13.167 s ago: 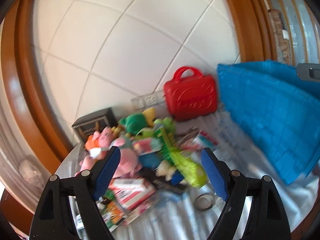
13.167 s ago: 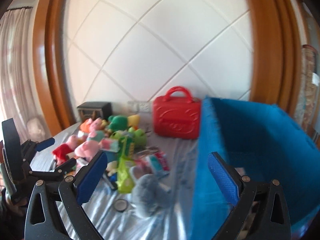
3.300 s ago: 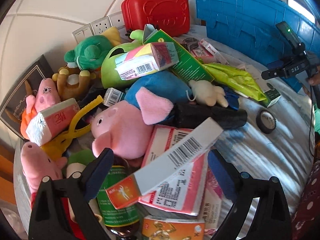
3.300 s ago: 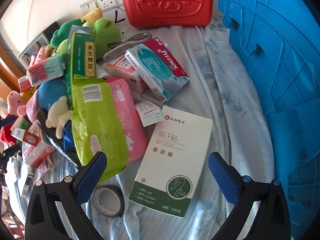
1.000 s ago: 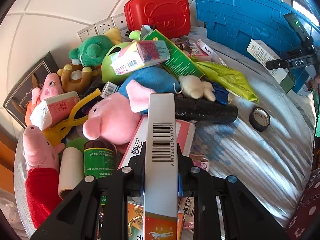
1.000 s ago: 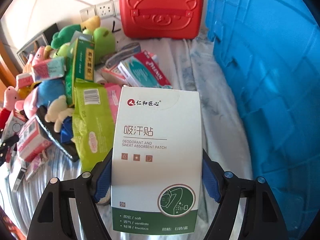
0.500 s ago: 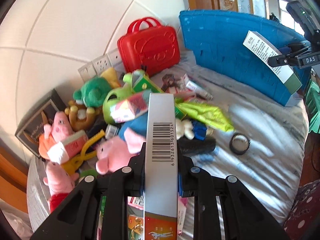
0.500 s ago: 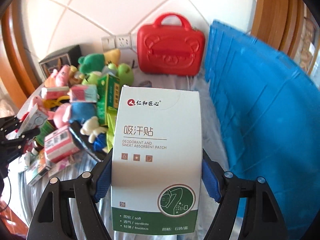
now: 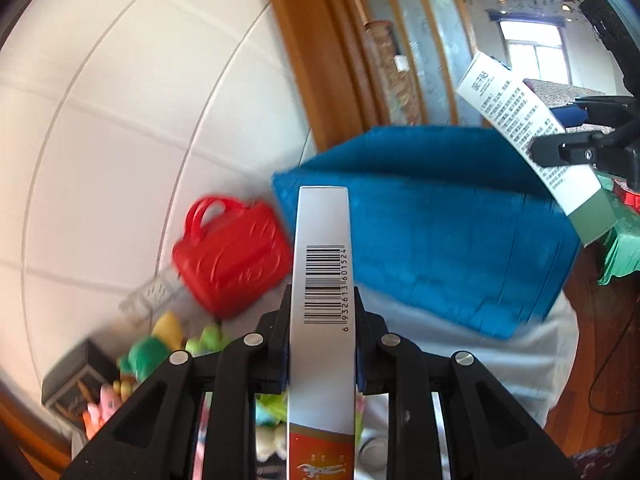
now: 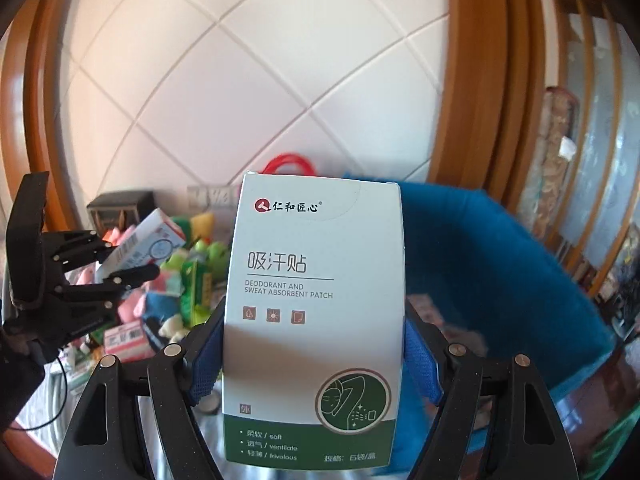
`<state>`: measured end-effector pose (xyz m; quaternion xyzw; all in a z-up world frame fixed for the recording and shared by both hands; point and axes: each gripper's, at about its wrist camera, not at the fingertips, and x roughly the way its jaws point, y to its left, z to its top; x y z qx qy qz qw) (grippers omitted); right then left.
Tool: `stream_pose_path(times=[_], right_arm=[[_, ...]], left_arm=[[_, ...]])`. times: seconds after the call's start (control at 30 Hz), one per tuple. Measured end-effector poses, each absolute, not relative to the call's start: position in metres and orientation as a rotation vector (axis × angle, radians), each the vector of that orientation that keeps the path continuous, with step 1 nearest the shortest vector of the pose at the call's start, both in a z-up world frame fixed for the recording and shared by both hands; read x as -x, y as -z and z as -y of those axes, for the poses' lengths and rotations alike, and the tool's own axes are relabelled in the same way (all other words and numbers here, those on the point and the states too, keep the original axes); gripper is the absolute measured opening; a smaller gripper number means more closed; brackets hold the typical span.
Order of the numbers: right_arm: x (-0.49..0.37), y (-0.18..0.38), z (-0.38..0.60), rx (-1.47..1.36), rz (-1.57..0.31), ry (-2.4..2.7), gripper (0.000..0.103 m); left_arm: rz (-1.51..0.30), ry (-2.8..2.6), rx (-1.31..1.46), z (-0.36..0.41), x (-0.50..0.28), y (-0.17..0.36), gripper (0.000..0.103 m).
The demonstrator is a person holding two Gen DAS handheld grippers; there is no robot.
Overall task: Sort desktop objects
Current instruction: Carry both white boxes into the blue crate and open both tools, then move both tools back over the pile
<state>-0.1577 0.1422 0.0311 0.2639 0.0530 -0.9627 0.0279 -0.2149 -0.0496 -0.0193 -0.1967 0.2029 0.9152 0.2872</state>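
Observation:
My left gripper (image 9: 322,312) is shut on a narrow silver box with a barcode (image 9: 323,300), held high above the table. It also shows in the right wrist view (image 10: 140,246) at the left. My right gripper (image 10: 314,344) is shut on a white and green sweat patch box (image 10: 316,312), raised over the table. That box shows in the left wrist view (image 9: 536,140) at the upper right, above the blue crate (image 9: 432,232). The blue crate (image 10: 492,280) stands to the right.
A red toy case (image 9: 232,260) stands against the tiled wall. A pile of plush toys and medicine boxes (image 10: 172,280) covers the left of the table. A roll of tape (image 10: 210,402) lies on the cloth. A dark box (image 9: 76,380) sits far left.
Both grippers have lifted higher and tilted up with their boxes; the pile has dropped low in both views and the blue crate now sits ahead.

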Motion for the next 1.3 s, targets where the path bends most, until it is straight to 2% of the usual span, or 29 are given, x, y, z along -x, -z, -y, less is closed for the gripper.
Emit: stream_pose_path(times=[0.27,0.53,0.57,0.6,0.63,0.67,0.7,0.77,0.83,1.3], right_arm=[[0.164,-0.061,-0.275,-0.766,-0.076,3.074,0.077],[0.196,-0.052,-0.375,-0.864,0.074,3.102,0.080],[0.201,-0.051,-0.382,-0.879,0.089,3.106,0.084],[0.204,-0.051,-0.390,-0.879,0.105,3.114,0.098],[0.206,-0.050,-0.398,-0.881,0.126,3.124,0.103],[0.208,-0.050,-0.405,-0.879,0.148,3.129,0.103],[0.209,-0.051,-0.411,-0.879,0.169,3.129,0.103],[0.207,-0.053,-0.417,-0.856,0.210,3.130,0.103],[0.204,-0.055,-0.420,-0.832,0.224,3.127,0.103],[0.175,-0.047,-0.397,-0.761,0.202,3.085,0.103]], left_arm=[[-0.537,-2.398,0.443,-0.133,0.229,-0.042,0.022],[-0.619,-2.395,0.534,-0.241,0.255,-0.048,0.022],[-0.632,-2.402,0.544,-0.247,0.256,-0.047,0.024],[-0.652,-2.412,0.559,-0.252,0.257,-0.045,0.027],[-0.678,-2.427,0.571,-0.259,0.259,-0.044,0.035],[-0.694,-2.441,0.573,-0.262,0.258,-0.043,0.045],[-0.705,-2.459,0.567,-0.264,0.258,-0.043,0.051],[-0.705,-2.502,0.542,-0.263,0.253,-0.044,0.075],[-0.698,-2.541,0.517,-0.259,0.250,-0.045,0.083],[-0.623,-2.634,0.543,-0.225,0.237,-0.037,0.083]])
